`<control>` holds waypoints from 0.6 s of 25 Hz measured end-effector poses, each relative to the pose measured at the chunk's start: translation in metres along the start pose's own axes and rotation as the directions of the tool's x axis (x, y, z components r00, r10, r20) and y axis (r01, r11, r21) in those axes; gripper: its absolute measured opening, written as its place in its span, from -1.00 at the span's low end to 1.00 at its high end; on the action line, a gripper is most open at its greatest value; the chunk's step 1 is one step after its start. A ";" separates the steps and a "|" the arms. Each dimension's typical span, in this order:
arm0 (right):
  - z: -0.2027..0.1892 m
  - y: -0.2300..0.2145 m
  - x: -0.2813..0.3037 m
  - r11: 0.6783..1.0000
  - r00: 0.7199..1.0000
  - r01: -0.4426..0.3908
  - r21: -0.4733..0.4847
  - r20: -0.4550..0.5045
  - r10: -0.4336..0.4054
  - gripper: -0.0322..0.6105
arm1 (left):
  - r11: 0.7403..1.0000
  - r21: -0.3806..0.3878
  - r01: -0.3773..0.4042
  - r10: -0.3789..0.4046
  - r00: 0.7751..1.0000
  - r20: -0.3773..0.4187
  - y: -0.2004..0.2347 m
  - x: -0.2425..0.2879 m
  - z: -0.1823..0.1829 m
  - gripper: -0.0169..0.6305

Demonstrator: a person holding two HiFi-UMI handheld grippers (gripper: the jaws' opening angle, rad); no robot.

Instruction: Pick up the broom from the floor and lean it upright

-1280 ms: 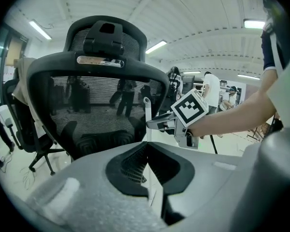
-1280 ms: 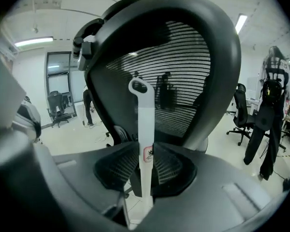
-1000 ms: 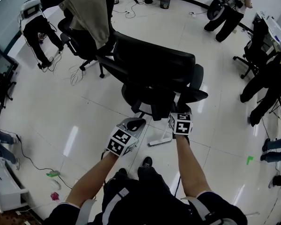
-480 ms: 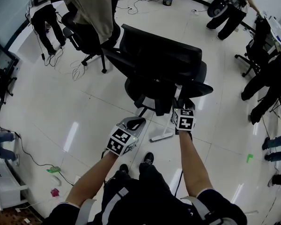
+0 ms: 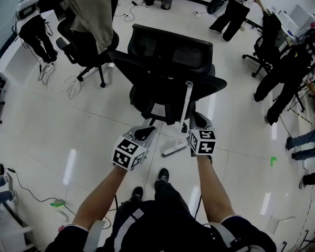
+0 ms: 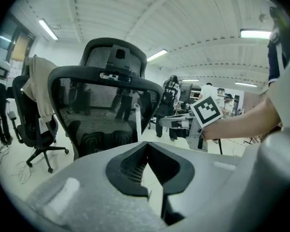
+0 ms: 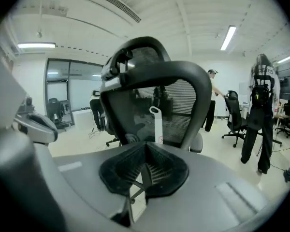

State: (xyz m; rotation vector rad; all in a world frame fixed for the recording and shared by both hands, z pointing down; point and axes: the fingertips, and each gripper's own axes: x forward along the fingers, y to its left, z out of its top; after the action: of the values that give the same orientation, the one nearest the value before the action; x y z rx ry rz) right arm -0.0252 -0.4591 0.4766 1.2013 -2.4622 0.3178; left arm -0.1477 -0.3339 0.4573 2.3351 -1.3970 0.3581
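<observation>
Head view: the white long-handled broom (image 5: 185, 109) leans on the black mesh office chair (image 5: 168, 56), left tongs (image 5: 145, 134) and right tongs (image 5: 198, 124) clenched empty; if the chair swivels, the broom likely falls.

The head view looks steeply down from above the person at the floor (image 5: 68, 125), with the black office chair (image 5: 170, 72) just ahead. Both gripper views sit low and close to that chair, facing its mesh back nearly level, one from left of centre, one from right. All three share the chair and the white broom handle (image 5: 187, 106) before it.
</observation>
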 end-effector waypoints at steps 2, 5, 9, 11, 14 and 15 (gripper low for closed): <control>-0.001 0.010 -0.027 0.999 1.000 0.013 0.029 0.028 -0.014 -0.89 | 1.000 0.016 0.027 -0.027 1.000 0.015 -0.008 -0.011 0.001 -0.95; -0.001 0.029 -0.071 0.997 0.996 0.046 0.065 0.073 -0.050 -0.89 | 0.997 0.028 0.070 -0.071 0.997 0.034 -0.020 -0.033 0.002 -0.95; 0.007 0.064 -0.123 0.996 0.988 0.056 0.068 0.140 -0.065 -0.89 | 0.992 0.025 0.127 -0.128 0.990 0.061 -0.036 -0.065 0.003 -0.95; 0.013 0.082 -0.147 0.996 0.982 0.049 0.078 0.178 -0.062 -0.89 | 0.987 0.031 0.157 -0.159 0.985 0.067 -0.046 -0.079 0.003 -0.95; 0.023 0.100 -0.184 0.996 0.972 0.033 0.086 0.229 -0.052 -0.89 | 0.976 0.049 0.213 -0.216 0.973 0.077 -0.071 -0.093 0.006 -0.95; 0.027 0.105 -0.195 0.996 0.968 0.024 0.087 0.246 -0.045 -0.89 | 0.971 0.058 0.230 -0.234 0.969 0.081 -0.079 -0.096 0.008 -0.95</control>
State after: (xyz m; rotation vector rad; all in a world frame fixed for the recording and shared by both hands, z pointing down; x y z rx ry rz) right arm -0.0054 -0.2676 0.3647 1.3919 -2.6585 0.2777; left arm -0.1225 -0.2288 0.3945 2.5476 -1.1453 0.2262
